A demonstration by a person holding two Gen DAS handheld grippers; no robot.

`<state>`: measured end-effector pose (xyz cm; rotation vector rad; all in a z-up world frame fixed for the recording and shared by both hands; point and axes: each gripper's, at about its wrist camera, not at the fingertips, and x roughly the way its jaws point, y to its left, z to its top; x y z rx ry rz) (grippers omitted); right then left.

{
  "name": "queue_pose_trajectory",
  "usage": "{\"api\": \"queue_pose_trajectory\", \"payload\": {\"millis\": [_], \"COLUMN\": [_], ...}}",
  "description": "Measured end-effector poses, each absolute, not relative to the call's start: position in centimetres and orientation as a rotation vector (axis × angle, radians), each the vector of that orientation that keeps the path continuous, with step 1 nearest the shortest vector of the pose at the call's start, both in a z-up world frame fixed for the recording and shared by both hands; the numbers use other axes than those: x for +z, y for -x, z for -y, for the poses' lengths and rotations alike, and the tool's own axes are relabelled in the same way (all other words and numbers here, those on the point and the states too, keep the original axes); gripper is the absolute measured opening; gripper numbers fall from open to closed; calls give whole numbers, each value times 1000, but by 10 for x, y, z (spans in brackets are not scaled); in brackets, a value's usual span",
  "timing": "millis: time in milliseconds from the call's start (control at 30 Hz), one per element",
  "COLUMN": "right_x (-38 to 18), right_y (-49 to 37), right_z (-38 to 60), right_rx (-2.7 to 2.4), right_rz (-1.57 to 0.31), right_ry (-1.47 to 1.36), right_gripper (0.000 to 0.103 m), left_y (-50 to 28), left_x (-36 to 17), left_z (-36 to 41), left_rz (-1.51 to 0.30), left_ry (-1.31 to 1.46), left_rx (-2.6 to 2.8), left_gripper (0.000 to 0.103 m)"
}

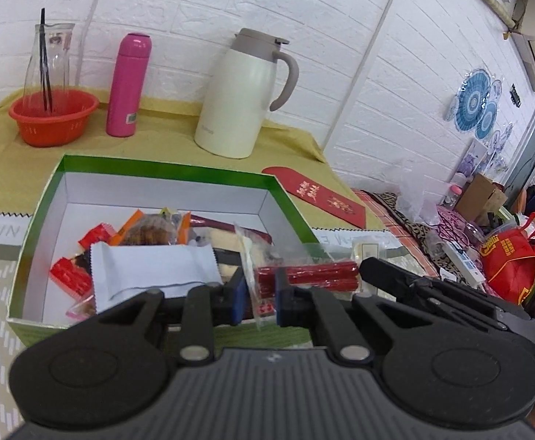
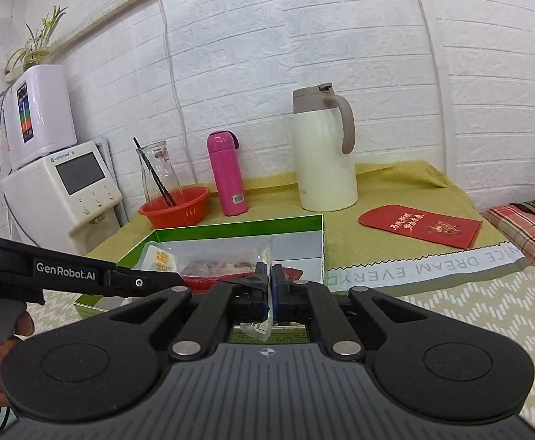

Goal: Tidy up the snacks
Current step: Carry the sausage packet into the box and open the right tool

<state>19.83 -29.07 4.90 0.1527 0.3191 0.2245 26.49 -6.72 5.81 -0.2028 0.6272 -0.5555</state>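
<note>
Both grippers clench snacks: the left gripper [image 1: 261, 291] grasps a red-stick packet [image 1: 306, 275], the right gripper [image 2: 269, 286] a clear wrapper [image 2: 264, 256]. Carry both over the green box [image 1: 165, 170] at twelve o'clock, then release low.

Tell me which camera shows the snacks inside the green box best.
The left wrist view: it looks down into the green box, showing the white packet and orange and red wrappers. In the right wrist view, the box is seen low, with grippers hiding most contents.

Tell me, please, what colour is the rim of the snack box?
Green; the snack box rim shows best in the left wrist view, with white inner walls.
</note>
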Motion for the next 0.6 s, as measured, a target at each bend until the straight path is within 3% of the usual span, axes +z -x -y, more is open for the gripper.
{"api": "queue_pose_trajectory", "payload": {"millis": [533,600], "right_x": [17,20], "right_y": [-249,-245], "right_z": [269,268], "right_rx": [241,240], "right_rz": [-424,-411], "right_ry": [-47,-37], "right_gripper": [6,12], "left_y": [-310,-306], "left_x": [23,27], "left_z": [61,59], "left_rz": [-702,-684], "left_ry": [204,193], "left_rx": [-457,-474], "left_gripper": [1,3]}}
